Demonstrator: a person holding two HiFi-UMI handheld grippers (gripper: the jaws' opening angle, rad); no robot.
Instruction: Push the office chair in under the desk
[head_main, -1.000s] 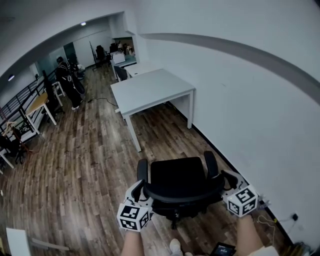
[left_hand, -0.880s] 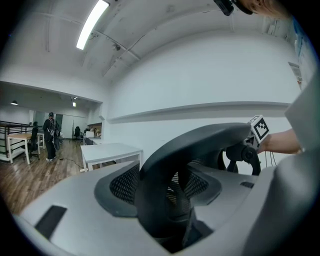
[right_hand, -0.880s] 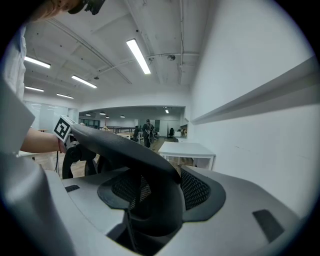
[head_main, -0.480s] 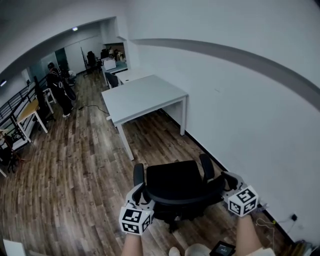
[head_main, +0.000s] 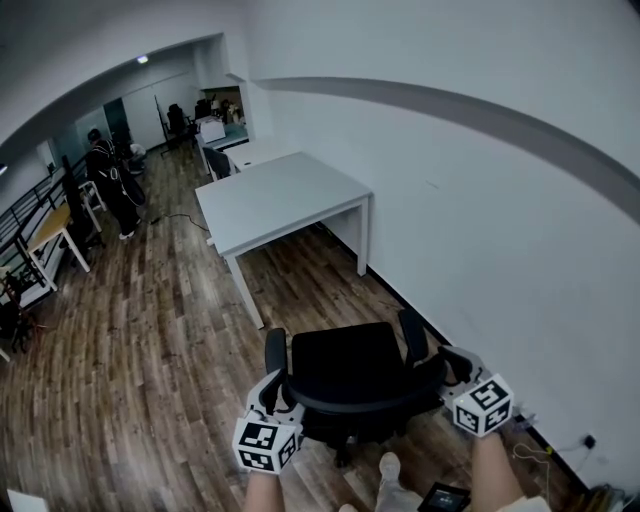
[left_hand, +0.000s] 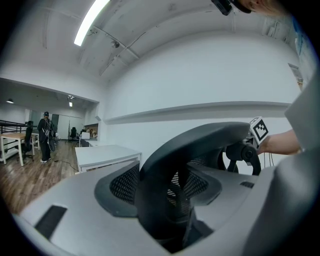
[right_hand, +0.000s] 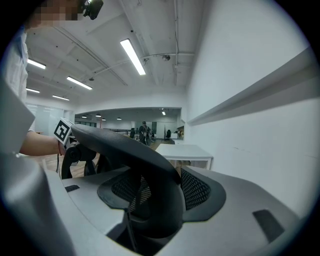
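A black office chair (head_main: 350, 368) stands on the wood floor, its seat facing a white desk (head_main: 283, 195) a short way ahead by the wall. My left gripper (head_main: 279, 389) is shut on the left end of the backrest's top rim. My right gripper (head_main: 446, 367) is shut on the right end. In the left gripper view the curved backrest rim (left_hand: 200, 142) and its mesh fill the gap at my left gripper (left_hand: 170, 205). In the right gripper view the same rim (right_hand: 125, 145) runs between the jaws of my right gripper (right_hand: 150, 205). The desk (right_hand: 182, 150) shows beyond it.
A white wall (head_main: 500, 230) runs close along the right, with a cable and socket (head_main: 585, 438) at its foot. A person (head_main: 105, 180) stands far back left near other tables (head_main: 50, 225). More desks (head_main: 250, 152) lie behind the white one. My shoe (head_main: 388, 467) is under the chair.
The chair, both grippers still on its backrest, has rolled forward toward the desk. The desk now sits lower and nearer in the head view.
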